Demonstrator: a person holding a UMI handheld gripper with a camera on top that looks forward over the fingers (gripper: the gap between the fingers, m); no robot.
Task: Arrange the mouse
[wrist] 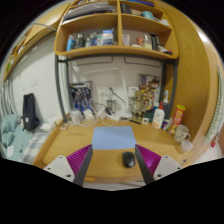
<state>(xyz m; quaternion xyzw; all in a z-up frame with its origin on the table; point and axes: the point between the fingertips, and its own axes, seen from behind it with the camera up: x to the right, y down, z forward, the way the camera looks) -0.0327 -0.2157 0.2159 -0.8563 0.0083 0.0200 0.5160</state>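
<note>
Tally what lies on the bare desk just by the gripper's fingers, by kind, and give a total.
Computer mouse, black, between the open gripper fingers: 1
Mouse mat, light blue, just beyond them: 1
Total: 2
The clutter at the back of the desk and on the shelves is too small to count.

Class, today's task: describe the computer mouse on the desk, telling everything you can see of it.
The mouse is small, dark, seemingly black, with a rounded, likely plastic body. No cable, buttons or wheel can be made out. It lies flat on the wooden desk, off the blue mat, just past that mat's near right corner. It sits ahead of the open claw, nearer its right finger; neither finger touches it.
</note>
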